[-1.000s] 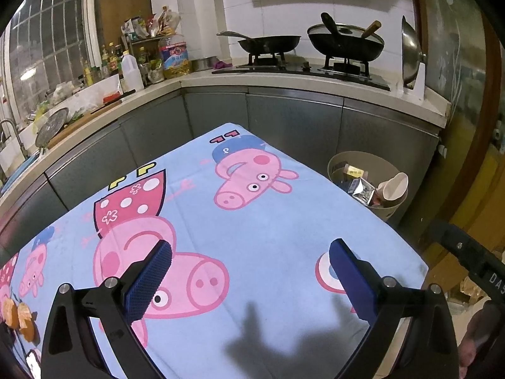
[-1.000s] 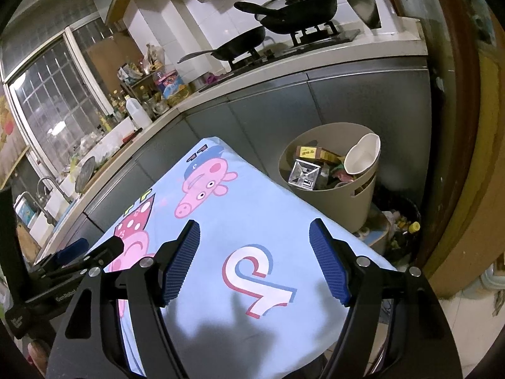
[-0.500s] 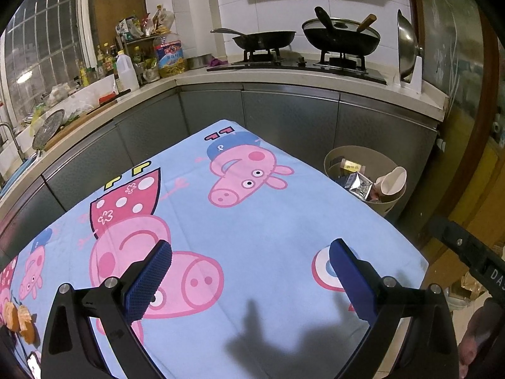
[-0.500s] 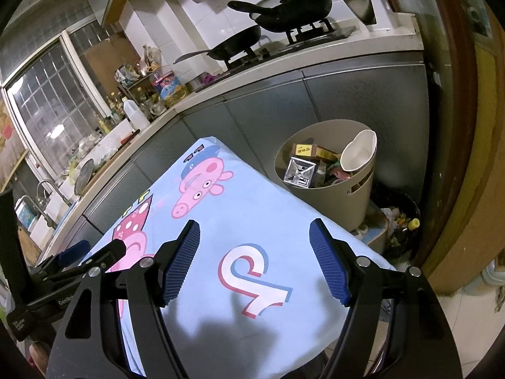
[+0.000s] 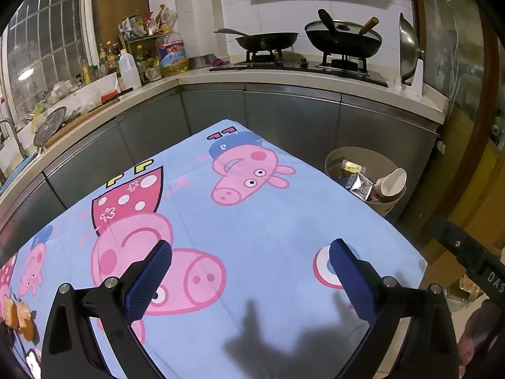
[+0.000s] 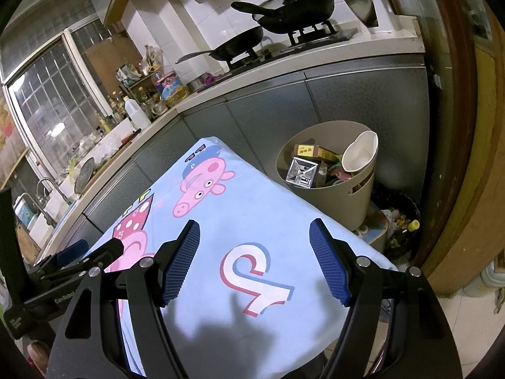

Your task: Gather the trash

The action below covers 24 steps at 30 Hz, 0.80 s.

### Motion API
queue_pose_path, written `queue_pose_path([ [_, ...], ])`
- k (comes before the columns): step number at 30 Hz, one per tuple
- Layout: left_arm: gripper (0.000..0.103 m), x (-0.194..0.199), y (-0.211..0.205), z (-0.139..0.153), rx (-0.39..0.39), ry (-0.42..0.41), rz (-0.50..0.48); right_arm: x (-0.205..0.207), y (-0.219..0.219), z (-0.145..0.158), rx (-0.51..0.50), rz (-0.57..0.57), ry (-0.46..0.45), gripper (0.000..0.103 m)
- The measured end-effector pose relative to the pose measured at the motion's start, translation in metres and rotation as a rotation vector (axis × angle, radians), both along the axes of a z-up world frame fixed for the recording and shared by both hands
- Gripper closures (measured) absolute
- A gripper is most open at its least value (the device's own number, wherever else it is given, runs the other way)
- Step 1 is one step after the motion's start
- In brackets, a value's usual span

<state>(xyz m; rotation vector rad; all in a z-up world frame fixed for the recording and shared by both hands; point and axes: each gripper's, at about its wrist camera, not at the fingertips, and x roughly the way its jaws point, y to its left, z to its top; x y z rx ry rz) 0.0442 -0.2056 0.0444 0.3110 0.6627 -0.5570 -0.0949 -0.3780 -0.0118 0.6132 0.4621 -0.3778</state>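
A beige trash bin (image 6: 341, 202) stands on the floor past the table's far right corner; it holds a paper cup (image 6: 359, 151), a silver carton (image 6: 301, 173) and a yellow box. It also shows in the left wrist view (image 5: 391, 205). My left gripper (image 5: 251, 271) is open and empty above the blue cartoon tablecloth (image 5: 252, 221). My right gripper (image 6: 255, 255) is open and empty above the cloth's right end (image 6: 252, 208). Orange peel pieces (image 5: 19, 315) lie at the cloth's near left edge.
Grey kitchen cabinets (image 5: 284, 120) run behind the table, with a stove and two black pans (image 5: 341, 41) on the counter. Bottles and clutter (image 5: 132, 66) fill the left counter. A wooden door frame (image 6: 457, 126) stands at the right. More rubbish (image 6: 401, 221) lies behind the bin.
Both grippers have drawn slightly back and up, so the table and bin look a little farther. Both stay open and empty.
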Motion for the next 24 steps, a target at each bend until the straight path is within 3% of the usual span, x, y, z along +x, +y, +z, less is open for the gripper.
queue_pose_path([
  [24, 0.004, 0.0059, 0.005, -0.0028, 0.001, 0.025, 0.01, -0.001, 0.0019, -0.0021, 0.0, -0.003, 0.001, 0.032],
])
